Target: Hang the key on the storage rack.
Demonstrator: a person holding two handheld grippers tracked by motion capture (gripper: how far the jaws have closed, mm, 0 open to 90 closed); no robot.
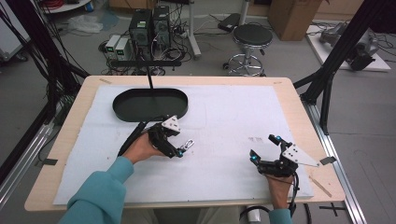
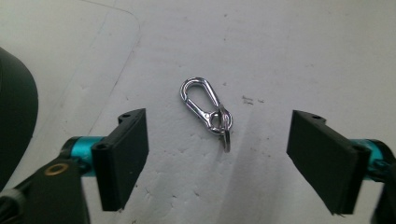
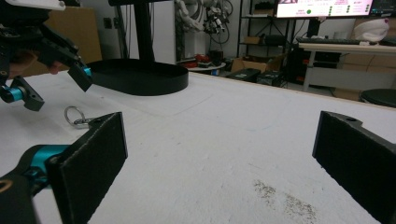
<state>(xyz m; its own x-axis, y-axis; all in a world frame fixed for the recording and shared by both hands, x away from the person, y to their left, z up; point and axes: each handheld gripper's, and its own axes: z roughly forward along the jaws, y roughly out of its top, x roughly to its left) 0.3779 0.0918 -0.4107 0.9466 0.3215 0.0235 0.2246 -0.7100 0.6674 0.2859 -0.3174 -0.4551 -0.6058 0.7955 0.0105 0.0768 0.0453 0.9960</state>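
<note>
A small silver carabiner clip [image 1: 187,145] with a key ring lies flat on the white mat. My left gripper [image 1: 179,143] hovers just over it, open. In the left gripper view the clip [image 2: 205,109] lies between the spread jaws of the left gripper [image 2: 219,119], touching neither. My right gripper [image 1: 265,148] rests open near the table's front right with nothing between its jaws. The right gripper view looks across its own jaws [image 3: 222,126] to the clip's ring [image 3: 74,116] and the left gripper [image 3: 44,58] above it.
A black oval tray [image 1: 150,103] sits at the back left of the white mat [image 1: 224,112], with a thin black pole [image 1: 149,77] rising behind it. A faint stain [image 1: 256,139] marks the mat near my right gripper. A stool [image 1: 252,37] and computers stand on the floor beyond.
</note>
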